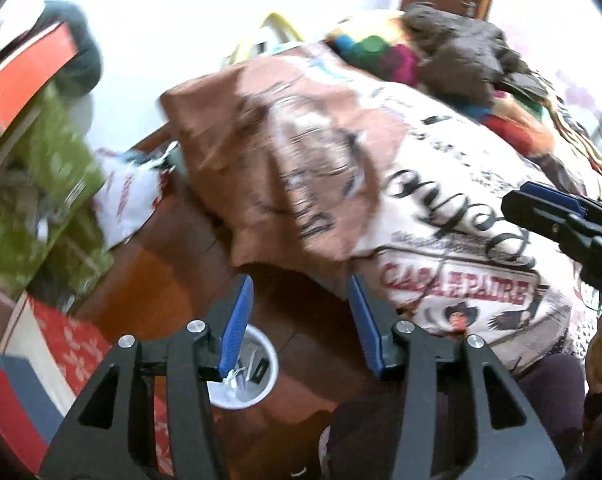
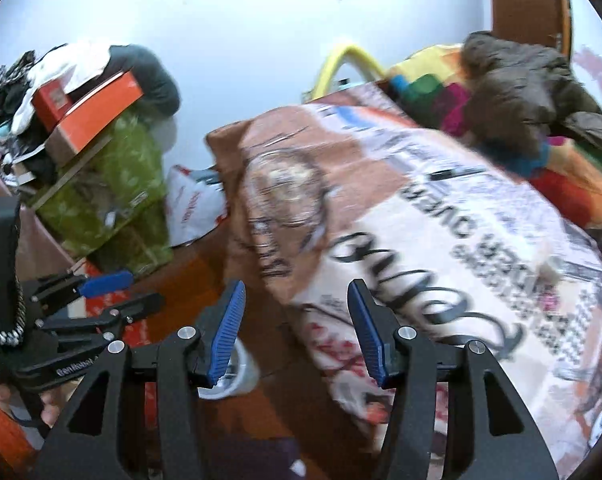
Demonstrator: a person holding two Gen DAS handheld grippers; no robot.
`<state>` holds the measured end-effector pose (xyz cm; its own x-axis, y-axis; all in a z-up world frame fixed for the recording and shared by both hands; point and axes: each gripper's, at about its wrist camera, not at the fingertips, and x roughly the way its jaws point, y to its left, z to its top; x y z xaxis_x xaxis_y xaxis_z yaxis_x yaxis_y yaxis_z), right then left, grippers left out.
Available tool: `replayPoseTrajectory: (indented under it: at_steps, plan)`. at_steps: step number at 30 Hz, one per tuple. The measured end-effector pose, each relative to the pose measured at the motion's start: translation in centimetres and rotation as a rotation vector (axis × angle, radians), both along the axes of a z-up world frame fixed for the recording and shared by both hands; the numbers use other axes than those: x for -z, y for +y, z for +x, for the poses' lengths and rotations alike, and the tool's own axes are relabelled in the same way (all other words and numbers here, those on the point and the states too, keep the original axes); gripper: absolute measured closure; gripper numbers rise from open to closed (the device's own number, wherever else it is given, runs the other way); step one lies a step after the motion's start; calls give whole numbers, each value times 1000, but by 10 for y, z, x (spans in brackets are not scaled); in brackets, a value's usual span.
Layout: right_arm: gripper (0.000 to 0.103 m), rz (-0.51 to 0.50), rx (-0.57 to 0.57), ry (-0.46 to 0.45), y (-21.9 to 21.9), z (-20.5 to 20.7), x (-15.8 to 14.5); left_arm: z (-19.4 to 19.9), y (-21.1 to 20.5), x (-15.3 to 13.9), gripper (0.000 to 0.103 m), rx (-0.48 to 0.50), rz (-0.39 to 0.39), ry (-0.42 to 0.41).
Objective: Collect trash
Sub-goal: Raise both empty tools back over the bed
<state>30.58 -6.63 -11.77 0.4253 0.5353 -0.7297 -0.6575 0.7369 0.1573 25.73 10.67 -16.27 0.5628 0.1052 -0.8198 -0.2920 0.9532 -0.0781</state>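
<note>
A white cup (image 1: 245, 368) with small scraps inside stands on the brown floor below my left gripper (image 1: 299, 292), which is open and empty above it. The cup also shows in the right wrist view (image 2: 237, 372), partly behind the left finger. My right gripper (image 2: 297, 296) is open and empty, over the floor beside the bed's printed cover (image 2: 441, 240). A white plastic bag (image 1: 129, 196) with red print lies on the floor by the bed corner; it also shows in the right wrist view (image 2: 193, 208). My right gripper shows at the right edge of the left wrist view (image 1: 549, 208); my left gripper shows at the left of the right wrist view (image 2: 105, 292).
The bed (image 1: 381, 160) with a brown and white printed cover fills the right side, with a colourful blanket (image 2: 433, 92) and dark cloth (image 2: 521, 84) on it. A green patterned bag (image 2: 113, 196), an orange box (image 2: 89, 108) and piled clothes stand at the left. Red patterned fabric (image 1: 69, 344) lies at lower left.
</note>
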Motion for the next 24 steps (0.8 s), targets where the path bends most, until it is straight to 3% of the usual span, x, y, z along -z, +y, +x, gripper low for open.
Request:
replayPoseTrajectory:
  at_steps: [11, 24]
  plan:
    - [53, -43, 194, -22, -105, 50, 11, 78, -93, -23, 52, 204, 15, -33]
    - [53, -118, 378, 27, -188, 106, 60, 170, -182, 0, 50, 390, -35, 4]
